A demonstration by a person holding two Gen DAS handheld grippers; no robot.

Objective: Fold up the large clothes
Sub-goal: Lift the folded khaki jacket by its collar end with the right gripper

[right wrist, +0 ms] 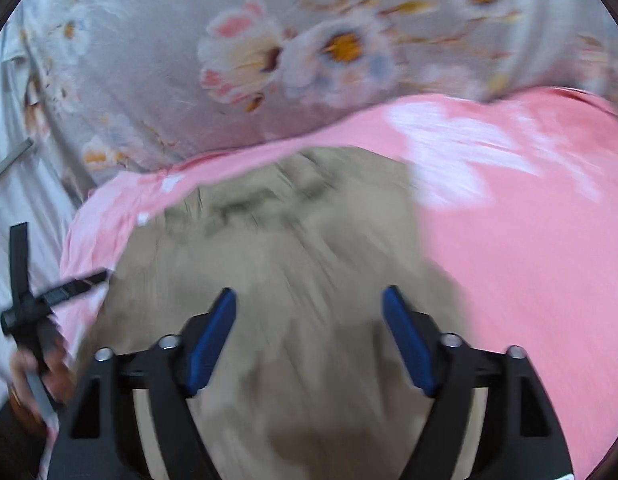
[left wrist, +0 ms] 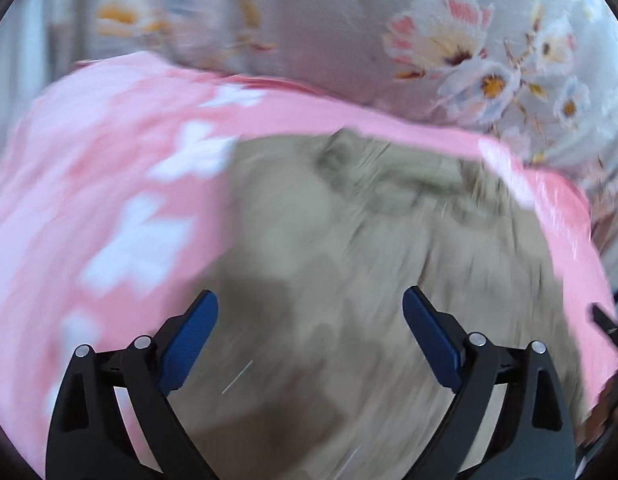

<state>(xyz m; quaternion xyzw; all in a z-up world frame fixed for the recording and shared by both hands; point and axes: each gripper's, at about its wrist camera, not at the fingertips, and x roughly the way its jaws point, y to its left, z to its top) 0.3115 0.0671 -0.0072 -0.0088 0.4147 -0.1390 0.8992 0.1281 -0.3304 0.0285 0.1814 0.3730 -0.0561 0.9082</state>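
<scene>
A khaki-beige garment (left wrist: pixel 349 248) lies crumpled on a pink cover with white flowers (left wrist: pixel 109 184). Both views are motion-blurred. My left gripper (left wrist: pixel 310 308) is open and empty, its blue pads (left wrist: pixel 191 344) spread above the beige cloth. My right gripper (right wrist: pixel 309 304) is open and empty too, over the same beige garment (right wrist: pixel 293 256), with the pink cover (right wrist: pixel 529 240) to its right. The left gripper and the hand holding it show at the left edge of the right wrist view (right wrist: pixel 33 312).
A grey floral pillow or bedding (left wrist: pixel 449 40) rises behind the pink cover, also in the right wrist view (right wrist: pixel 249 48). Pale sheet (right wrist: pixel 13 160) lies to the left. The bed's edge and dark parts show at far right (left wrist: pixel 613 320).
</scene>
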